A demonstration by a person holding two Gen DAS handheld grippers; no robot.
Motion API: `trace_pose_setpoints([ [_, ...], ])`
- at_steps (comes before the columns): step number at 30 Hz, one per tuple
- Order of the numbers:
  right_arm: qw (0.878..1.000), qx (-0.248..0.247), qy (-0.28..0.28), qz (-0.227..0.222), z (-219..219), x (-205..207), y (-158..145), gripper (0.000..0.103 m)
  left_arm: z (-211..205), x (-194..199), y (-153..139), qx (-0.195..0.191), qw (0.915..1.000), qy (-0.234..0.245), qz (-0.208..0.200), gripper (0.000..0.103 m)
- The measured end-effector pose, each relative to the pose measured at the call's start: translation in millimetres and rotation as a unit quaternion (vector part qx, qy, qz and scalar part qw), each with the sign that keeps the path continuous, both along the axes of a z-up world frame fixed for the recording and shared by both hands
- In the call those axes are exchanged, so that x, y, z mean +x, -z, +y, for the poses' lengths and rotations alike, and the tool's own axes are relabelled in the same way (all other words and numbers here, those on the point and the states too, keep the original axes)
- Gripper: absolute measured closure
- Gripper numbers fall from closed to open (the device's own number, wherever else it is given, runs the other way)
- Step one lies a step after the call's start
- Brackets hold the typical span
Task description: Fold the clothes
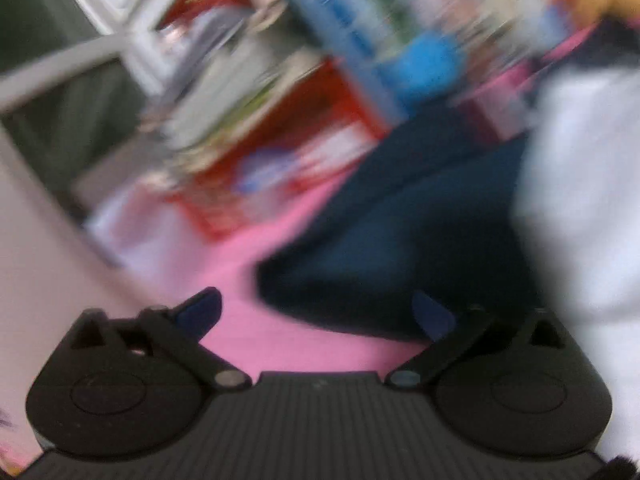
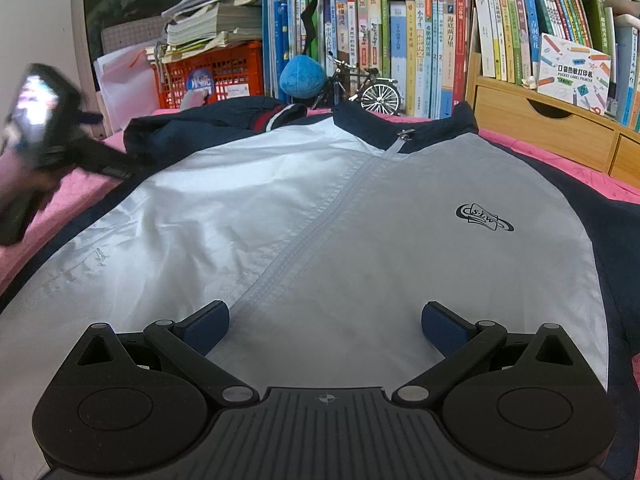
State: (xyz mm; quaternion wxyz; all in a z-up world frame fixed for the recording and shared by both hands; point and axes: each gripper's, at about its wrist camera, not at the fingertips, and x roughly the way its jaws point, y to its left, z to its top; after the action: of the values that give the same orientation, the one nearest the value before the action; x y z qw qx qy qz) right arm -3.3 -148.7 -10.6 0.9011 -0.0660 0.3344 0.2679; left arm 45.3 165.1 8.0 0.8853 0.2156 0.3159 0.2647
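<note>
A jacket (image 2: pixel 320 220) with a pale grey-white front, a centre zip, and navy collar and sleeves lies flat on a pink bedspread (image 2: pixel 80 196). Its left navy sleeve (image 2: pixel 208 124) is bunched near the collar, with a red and white cuff (image 2: pixel 276 114) showing. My right gripper (image 2: pixel 326 320) hovers open over the lower front, with nothing between its fingers. The left wrist view is blurred. There my left gripper (image 1: pixel 316 308) is open over pink cloth at the edge of the navy sleeve (image 1: pixel 400 240), with the white front (image 1: pixel 580 200) to its right. In the right wrist view it appears blurred at far left (image 2: pixel 106 142).
Behind the jacket stand a red crate (image 2: pixel 224 68) under stacked papers, a long row of books (image 2: pixel 400 40), a blue plush ball (image 2: pixel 302 76) and a toy bicycle (image 2: pixel 372 92). A wooden drawer unit (image 2: pixel 540 128) sits at the back right.
</note>
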Motion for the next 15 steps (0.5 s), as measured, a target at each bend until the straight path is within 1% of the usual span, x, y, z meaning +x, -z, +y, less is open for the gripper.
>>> trace_pose_setpoints([
  [1,1.0,0.0,0.0,0.0,0,0,0,0.0,10,5,-5,-0.019,0.9998,-0.008,-0.007,0.02],
  [2,1.0,0.0,0.0,0.0,0,0,0,0.0,15,4,-15,-0.071,0.9968,0.016,-0.034,0.014],
  [3,1.0,0.0,0.0,0.0,0,0,0,0.0,16,3,-23,-0.123,0.9889,0.054,-0.063,0.009],
  [4,1.0,0.0,-0.001,0.0,0,0,0,0.0,13,6,-28,-0.163,0.9781,0.103,-0.078,0.0],
  [6,1.0,0.0,-0.001,0.0,0,0,1,0.0,1,26,-23,-0.158,0.9754,0.145,-0.051,0.0],
  [9,1.0,0.0,-0.001,-0.001,0,0,1,0.0,-14,74,9,-0.098,0.9852,0.141,-0.002,0.0],
  [10,1.0,0.0,-0.001,-0.001,0,0,1,0.0,-14,87,17,-0.09,0.9859,0.141,-0.011,0.0],
  [12,1.0,0.0,-0.001,-0.001,0,0,1,0.0,-1,106,16,-0.103,0.986,0.131,-0.009,0.001],
  [14,1.0,0.0,-0.001,-0.001,0,0,1,0.0,21,120,10,-0.121,0.9876,0.101,-0.003,0.034],
  [15,1.0,0.0,-0.001,-0.001,0,0,1,0.0,38,120,4,-0.136,0.9868,0.087,-0.01,0.038],
])
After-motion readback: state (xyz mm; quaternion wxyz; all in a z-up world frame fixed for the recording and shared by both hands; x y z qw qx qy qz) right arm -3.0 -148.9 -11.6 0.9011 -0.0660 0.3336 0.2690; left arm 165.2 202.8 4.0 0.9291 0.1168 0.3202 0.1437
